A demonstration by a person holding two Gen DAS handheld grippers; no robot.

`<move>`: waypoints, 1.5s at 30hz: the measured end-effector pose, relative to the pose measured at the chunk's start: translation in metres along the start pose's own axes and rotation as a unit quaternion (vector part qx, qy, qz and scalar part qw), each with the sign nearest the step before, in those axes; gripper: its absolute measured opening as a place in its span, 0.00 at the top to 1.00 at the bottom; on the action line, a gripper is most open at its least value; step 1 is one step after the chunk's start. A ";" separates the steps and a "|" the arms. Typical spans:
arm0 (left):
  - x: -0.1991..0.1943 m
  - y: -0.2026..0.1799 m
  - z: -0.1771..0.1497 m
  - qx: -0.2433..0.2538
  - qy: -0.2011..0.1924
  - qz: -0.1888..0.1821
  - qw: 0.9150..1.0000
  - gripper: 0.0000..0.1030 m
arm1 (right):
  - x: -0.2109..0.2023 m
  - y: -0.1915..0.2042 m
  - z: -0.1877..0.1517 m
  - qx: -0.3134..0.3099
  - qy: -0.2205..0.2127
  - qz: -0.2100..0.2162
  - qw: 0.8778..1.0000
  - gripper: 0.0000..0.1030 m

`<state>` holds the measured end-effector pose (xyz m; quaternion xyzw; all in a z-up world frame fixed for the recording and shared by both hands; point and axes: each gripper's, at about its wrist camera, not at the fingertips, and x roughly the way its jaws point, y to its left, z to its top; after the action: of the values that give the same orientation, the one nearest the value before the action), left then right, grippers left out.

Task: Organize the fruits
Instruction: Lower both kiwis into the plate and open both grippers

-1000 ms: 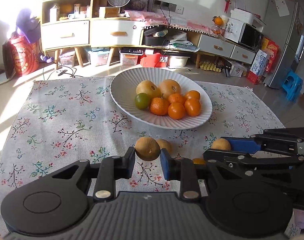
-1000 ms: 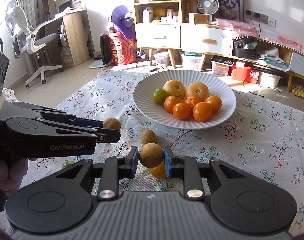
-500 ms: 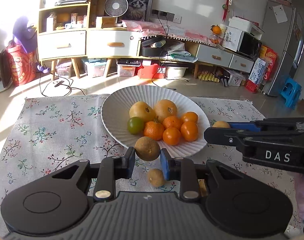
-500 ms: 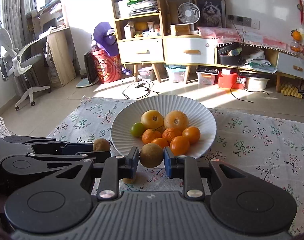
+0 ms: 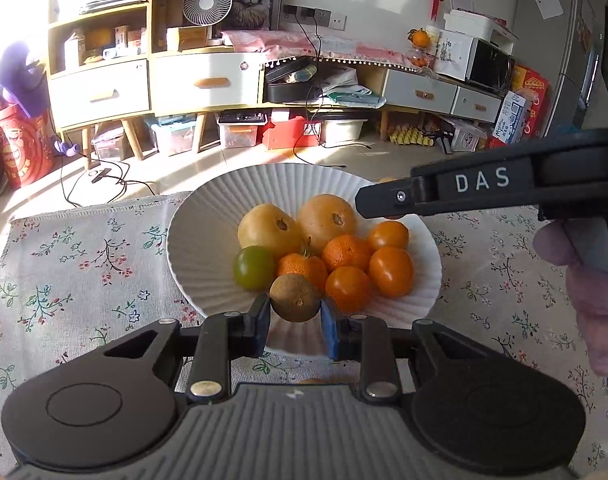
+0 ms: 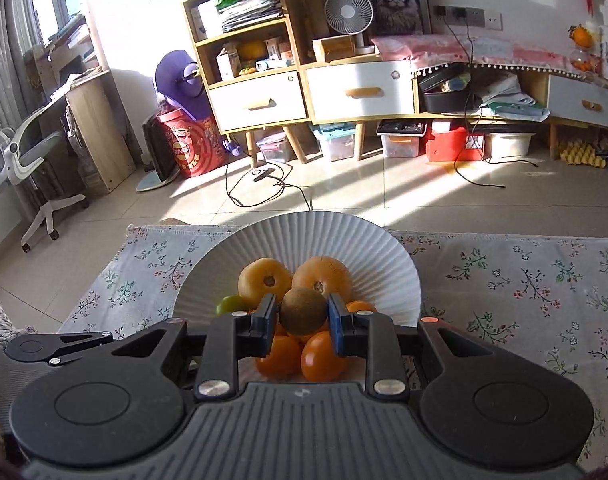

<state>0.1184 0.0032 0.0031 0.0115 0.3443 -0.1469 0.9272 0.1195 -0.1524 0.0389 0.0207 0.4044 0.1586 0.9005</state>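
A white ribbed plate (image 5: 207,224) sits on the floral tablecloth and holds two large yellow fruits (image 5: 269,229), a green fruit (image 5: 252,267) and several oranges (image 5: 390,271). My left gripper (image 5: 295,317) is shut on a small brown fruit (image 5: 295,298) above the plate's near rim. My right gripper (image 6: 301,317) is shut on another brown fruit (image 6: 303,311) held over the oranges in the plate (image 6: 312,236). The right gripper also shows side-on in the left wrist view (image 5: 444,196), above the plate's right side.
The floral tablecloth (image 5: 83,264) covers the table around the plate. A small fruit (image 5: 316,381) peeks out below the left gripper. Beyond the table's far edge are tiled floor, cables, drawers and storage boxes.
Both grippers moved forward from the near table area to over the plate, each still holding its brown fruit. The plate now looks closer in both views.
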 end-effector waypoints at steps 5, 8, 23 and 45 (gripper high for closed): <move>0.007 0.005 0.001 0.011 0.000 -0.005 1.000 0.83 | 0.023 0.003 0.013 -0.009 0.011 -0.005 1.000 0.77; 0.008 0.006 0.001 0.018 -0.002 -0.012 1.000 0.83 | 0.036 0.003 0.020 -0.015 0.018 -0.009 1.000 0.77; 0.013 0.015 0.005 0.017 -0.003 -0.035 0.999 0.83 | 0.076 0.015 0.036 -0.041 0.057 -0.028 0.997 0.77; 0.011 0.010 0.006 0.036 -0.002 -0.036 0.999 0.66 | 0.084 0.022 0.039 -0.047 0.068 -0.049 0.995 0.66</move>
<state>0.1326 0.0091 -0.0003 0.0320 0.3371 -0.1927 0.9210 0.1945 -0.1024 0.0082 -0.0527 0.4573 0.1342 0.8775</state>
